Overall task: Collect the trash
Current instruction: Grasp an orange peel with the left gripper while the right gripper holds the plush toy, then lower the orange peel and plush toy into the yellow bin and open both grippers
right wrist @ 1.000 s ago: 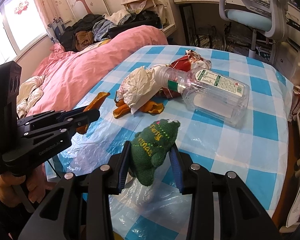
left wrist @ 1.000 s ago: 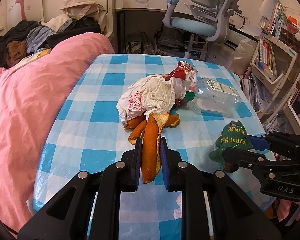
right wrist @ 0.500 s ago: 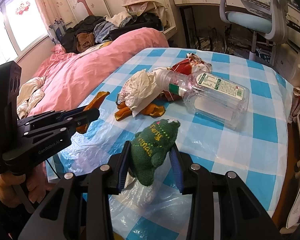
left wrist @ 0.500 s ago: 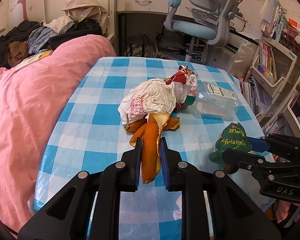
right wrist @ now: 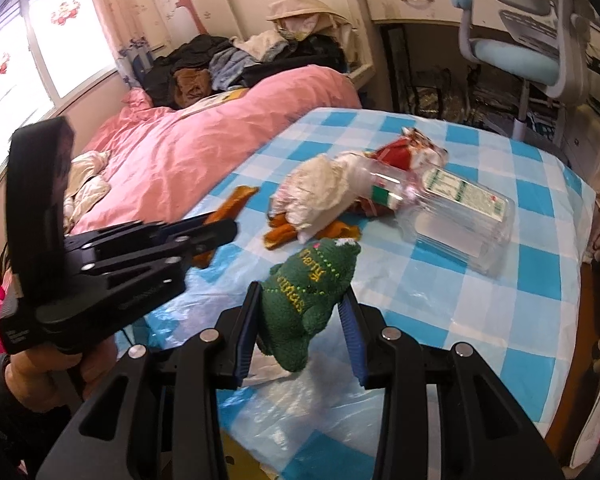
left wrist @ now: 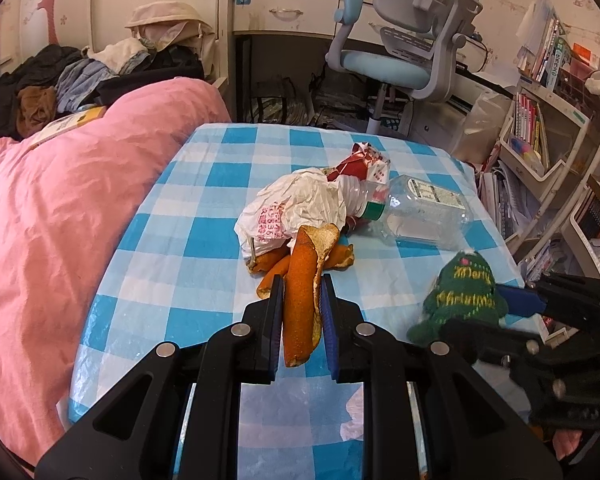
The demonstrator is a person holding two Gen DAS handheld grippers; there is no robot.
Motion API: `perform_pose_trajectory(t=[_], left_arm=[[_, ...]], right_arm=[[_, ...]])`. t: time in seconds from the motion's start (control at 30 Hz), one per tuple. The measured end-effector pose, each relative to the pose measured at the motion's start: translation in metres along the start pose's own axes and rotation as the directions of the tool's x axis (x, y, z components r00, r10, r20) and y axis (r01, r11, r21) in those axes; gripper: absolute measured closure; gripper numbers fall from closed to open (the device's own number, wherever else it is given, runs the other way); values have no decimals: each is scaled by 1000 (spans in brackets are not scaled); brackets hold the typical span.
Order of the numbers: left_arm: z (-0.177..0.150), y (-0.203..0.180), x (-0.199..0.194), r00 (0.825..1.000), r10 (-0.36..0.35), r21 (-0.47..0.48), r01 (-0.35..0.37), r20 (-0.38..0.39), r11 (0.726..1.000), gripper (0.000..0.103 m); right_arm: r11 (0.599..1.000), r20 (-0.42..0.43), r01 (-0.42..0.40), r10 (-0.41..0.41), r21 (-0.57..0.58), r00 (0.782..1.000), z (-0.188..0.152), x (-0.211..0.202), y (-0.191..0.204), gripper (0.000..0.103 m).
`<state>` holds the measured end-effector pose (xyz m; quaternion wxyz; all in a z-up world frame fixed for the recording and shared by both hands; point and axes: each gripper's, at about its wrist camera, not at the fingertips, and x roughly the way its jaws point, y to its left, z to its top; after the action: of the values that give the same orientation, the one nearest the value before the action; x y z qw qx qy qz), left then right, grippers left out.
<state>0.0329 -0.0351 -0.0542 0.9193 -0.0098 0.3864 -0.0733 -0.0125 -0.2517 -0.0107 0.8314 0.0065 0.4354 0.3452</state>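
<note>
My left gripper [left wrist: 301, 285] is shut on a long orange peel [left wrist: 302, 292], held above the near edge of the blue checked table [left wrist: 204, 216]. My right gripper [right wrist: 300, 300] is shut on a green knitted Christmas toy [right wrist: 310, 288], also seen at right in the left wrist view [left wrist: 460, 296]. On the table lie more orange peel [left wrist: 272, 262], a crumpled white plastic bag [left wrist: 296, 210], a clear plastic bottle [left wrist: 416, 210] on its side and a red wrapper [left wrist: 360, 162]. The left gripper also shows in the right wrist view [right wrist: 216, 232].
A pink duvet [left wrist: 60, 208] covers the bed left of the table. A blue desk chair [left wrist: 396, 56] and white desk stand beyond the far edge. Bookshelves [left wrist: 540, 144] crowd the right side. A thin plastic bag [right wrist: 300, 408] hangs over the near table edge.
Both grippers have drawn back slightly from the pile and risen a little, each still holding its item. The trash on the table has not moved.
</note>
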Motion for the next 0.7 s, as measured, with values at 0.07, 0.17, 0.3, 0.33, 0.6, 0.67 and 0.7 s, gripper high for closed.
perform_pose_trajectory(t=[0.07,0.17,0.3,0.33,0.6,0.67,0.7], left_arm=[[1,2,-5,1000,6,0,-6,16,1000,86],[0,7,-14,999,20,-5,-19,38,1000,86],[-9,17,-27,999,32,-28,-31,41,999,86],[-12,19,-30,999,35,-33,-34,39,999,86],[-63,31,-62,1000,30,-99,-30,-7,995,86],[-81,31,-68,999,23,-111,-27,-32,993,86],[-88,31,-70,999,20,-115,-25,-41,993,86]], right_arm=[[1000,-6,-12,12,-10,1000,-4,-2,8,64],[1000,-20,-26,26,-18,999,-17,-7,20,64],[998,-66,-56,55,-17,996,-48,-9,40,64],[998,-80,-64,62,-16,995,-55,-9,44,64],[991,-269,-112,89,-71,959,-116,17,86,61],[991,-305,-108,78,-83,949,-125,21,90,58],[991,-319,-104,72,-84,945,-129,23,91,58]])
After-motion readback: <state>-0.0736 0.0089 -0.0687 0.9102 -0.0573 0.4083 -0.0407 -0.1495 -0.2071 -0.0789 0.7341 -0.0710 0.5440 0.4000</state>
